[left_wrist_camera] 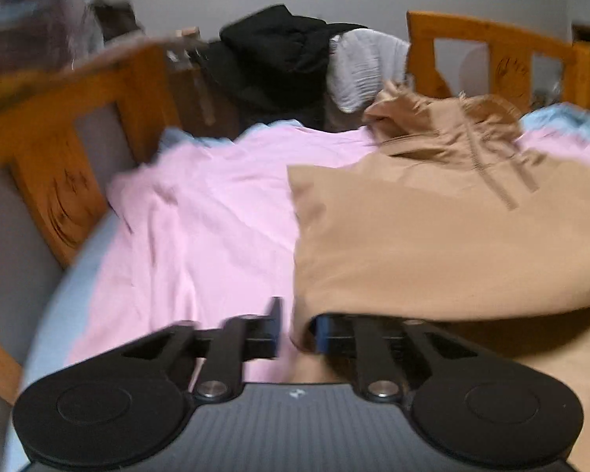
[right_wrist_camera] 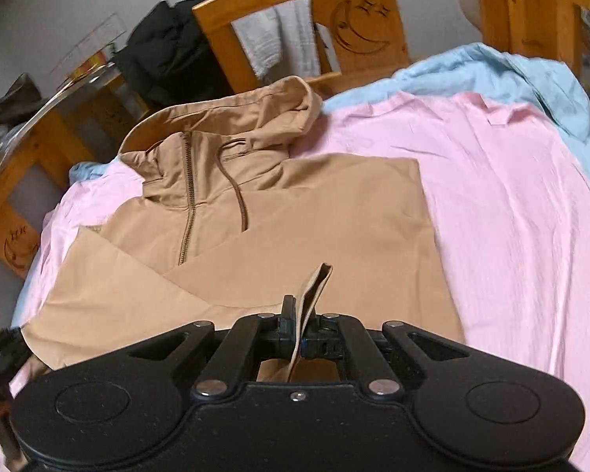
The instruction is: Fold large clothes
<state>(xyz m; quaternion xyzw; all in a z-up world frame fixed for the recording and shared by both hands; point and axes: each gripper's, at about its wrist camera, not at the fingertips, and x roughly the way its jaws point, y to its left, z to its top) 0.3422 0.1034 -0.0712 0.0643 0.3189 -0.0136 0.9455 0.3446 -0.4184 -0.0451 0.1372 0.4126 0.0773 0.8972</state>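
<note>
A tan hooded jacket (right_wrist_camera: 295,212) with a zip and drawstring lies on a pink sheet (right_wrist_camera: 511,216), its sides folded inward. My right gripper (right_wrist_camera: 303,326) is shut on the jacket's hem edge, which stands up between the fingers. In the left wrist view the jacket (left_wrist_camera: 432,236) covers the right half, and my left gripper (left_wrist_camera: 297,326) is shut on its near hem corner, with cloth draped over the right finger. That view is blurred.
A wooden bed frame with moon carvings (right_wrist_camera: 358,35) rings the bed. Black clothes (left_wrist_camera: 271,63) and a white towel (left_wrist_camera: 362,67) hang at the far end. A light blue sheet (right_wrist_camera: 511,74) lies under the pink one. Pink sheet (left_wrist_camera: 200,216) lies left of the jacket.
</note>
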